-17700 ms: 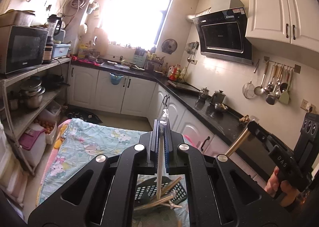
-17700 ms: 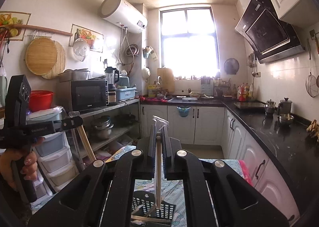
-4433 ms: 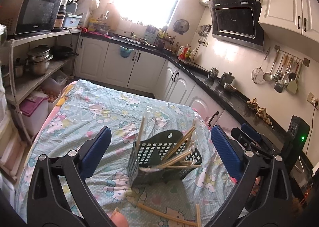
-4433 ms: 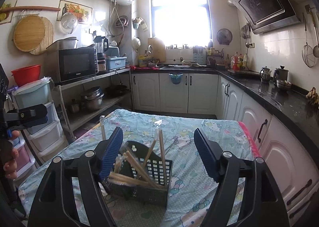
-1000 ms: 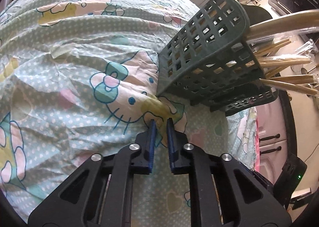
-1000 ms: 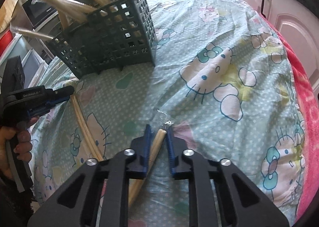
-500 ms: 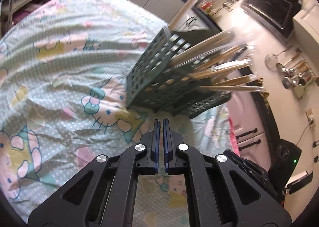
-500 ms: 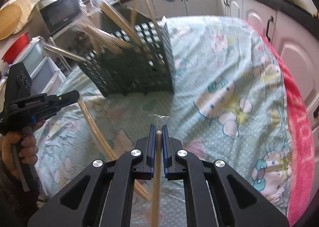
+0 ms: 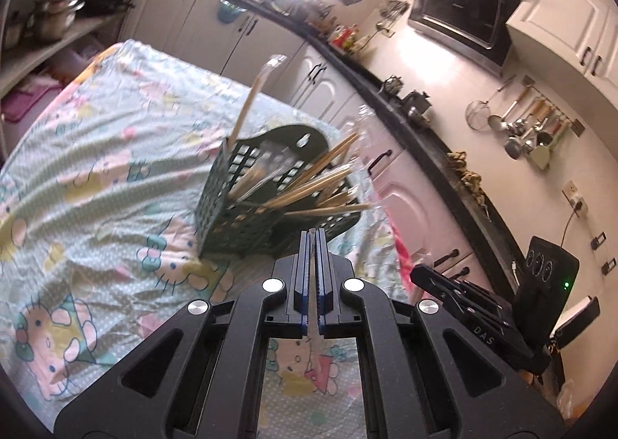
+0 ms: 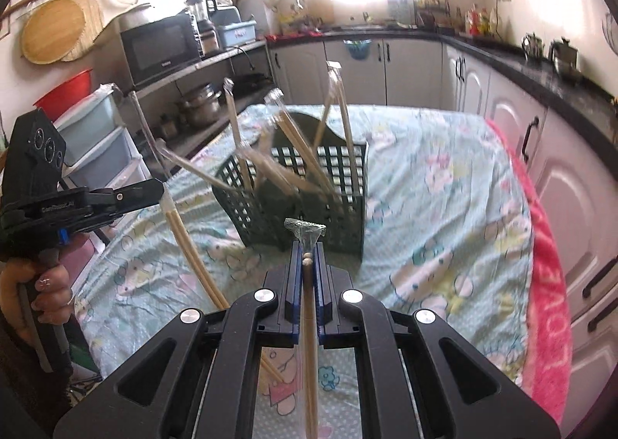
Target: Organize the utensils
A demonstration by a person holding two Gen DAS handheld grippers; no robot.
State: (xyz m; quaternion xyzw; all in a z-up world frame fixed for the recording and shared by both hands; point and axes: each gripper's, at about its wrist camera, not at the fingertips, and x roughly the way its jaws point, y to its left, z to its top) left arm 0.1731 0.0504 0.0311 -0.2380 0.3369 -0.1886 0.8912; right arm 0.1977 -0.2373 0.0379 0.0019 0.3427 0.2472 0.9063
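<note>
Both grippers have come up off the table since a second ago, and each one brought chopsticks along. Now the left gripper (image 9: 313, 242) has its jaws pressed tight on the clear wrapper tip of a wrapped pair (image 10: 193, 257), which hangs down from it over the left side of the table. The right gripper (image 10: 308, 251) has its jaws squeezed shut on another wrapped pair (image 10: 310, 342); the wooden end shows between the blue pads (image 10: 296, 277) and the crinkly wrapper sticks out in front. A hand (image 10: 46, 284) holds the left gripper's handle.

On the table (image 9: 96, 184), with its cartoon cat cloth, stands the dark green basket (image 9: 247, 222). It sits near the middle, closer to the far right edge. Many wrapped chopsticks (image 9: 316, 184) poke out of it, leaning all different ways. One stands up tall at the basket's far left corner. The basket is just ahead of both grippers, not touching them.
</note>
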